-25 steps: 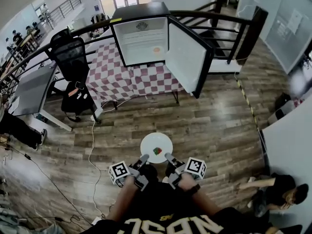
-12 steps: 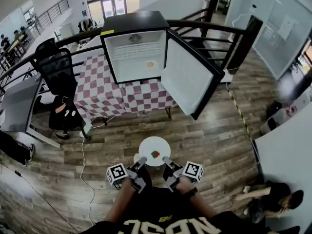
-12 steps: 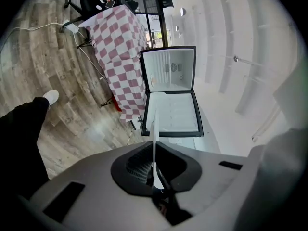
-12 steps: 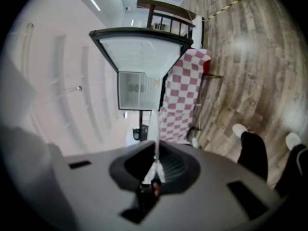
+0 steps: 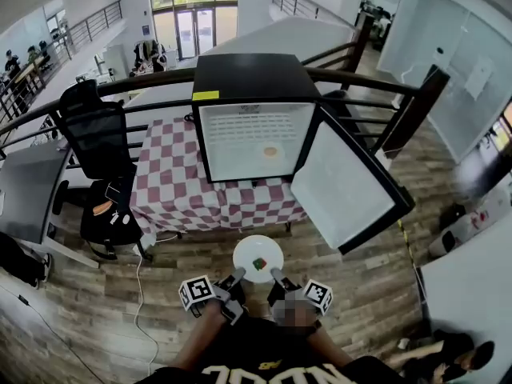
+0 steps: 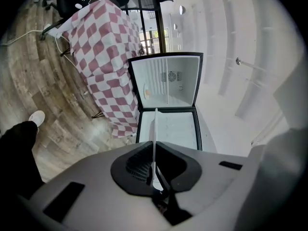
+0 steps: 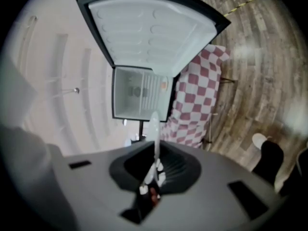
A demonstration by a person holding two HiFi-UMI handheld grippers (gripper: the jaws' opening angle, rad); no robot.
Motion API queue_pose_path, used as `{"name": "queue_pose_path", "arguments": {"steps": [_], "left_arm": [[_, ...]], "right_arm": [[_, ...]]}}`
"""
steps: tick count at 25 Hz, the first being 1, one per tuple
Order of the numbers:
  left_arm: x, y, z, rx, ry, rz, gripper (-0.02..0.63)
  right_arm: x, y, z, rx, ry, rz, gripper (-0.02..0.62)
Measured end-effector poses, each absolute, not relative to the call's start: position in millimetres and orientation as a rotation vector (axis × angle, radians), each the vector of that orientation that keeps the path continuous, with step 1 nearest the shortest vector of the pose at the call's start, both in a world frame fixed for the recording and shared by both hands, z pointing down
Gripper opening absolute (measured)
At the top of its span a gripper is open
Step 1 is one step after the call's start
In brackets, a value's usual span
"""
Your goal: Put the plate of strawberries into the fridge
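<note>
Wood-plank floor [image 5: 104, 310] stretches ahead to a table [image 5: 172, 182] under a red-and-white checked cloth. On it, at twelve o'clock from me, stands the fridge [image 5: 254, 77], its door [image 5: 346, 184] swung wide toward two o'clock. I carry the plate [image 5: 258, 254] level in front of my chest, with the strawberries [image 5: 258, 264] sitting near its middle. My left gripper [image 5: 238, 277] pinches the rim at seven o'clock and my right gripper [image 5: 277, 276] pinches it at five o'clock. In each gripper view the jaws are nearly together with only the plate's thin white edge between them, so both grips look firm. Compared with a second ago, the fridge fills much more of what I see and the bare floor between plate and table has shrunk. I have walked up to it, and the plate has stayed flat with the fruit in place. The white inside stands open, with one small orange thing [image 5: 270, 151] toward the back right. I judge the carry nearly done; what remains is to lift the plate to shelf height and slide it in, clear of the door.
</note>
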State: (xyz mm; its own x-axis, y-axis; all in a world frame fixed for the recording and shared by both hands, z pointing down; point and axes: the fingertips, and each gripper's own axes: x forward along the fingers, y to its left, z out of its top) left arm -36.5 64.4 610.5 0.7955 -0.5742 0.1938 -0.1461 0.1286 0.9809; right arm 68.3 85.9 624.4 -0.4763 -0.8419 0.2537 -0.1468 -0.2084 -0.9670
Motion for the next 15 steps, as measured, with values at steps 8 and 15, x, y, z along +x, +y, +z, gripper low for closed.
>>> {"name": "queue_pose_path", "arguments": {"steps": [8,15], "left_arm": [[-81,-10,620,1.416,-0.662,-0.351,0.032],[-87,-28,638,1.386,-0.669,-0.329,0.032]], "right_arm": [[22,11,635,-1.165,1.545,-1.76,0.031],[15,-4,651,-1.154,1.494,-1.812,0.031]]}}
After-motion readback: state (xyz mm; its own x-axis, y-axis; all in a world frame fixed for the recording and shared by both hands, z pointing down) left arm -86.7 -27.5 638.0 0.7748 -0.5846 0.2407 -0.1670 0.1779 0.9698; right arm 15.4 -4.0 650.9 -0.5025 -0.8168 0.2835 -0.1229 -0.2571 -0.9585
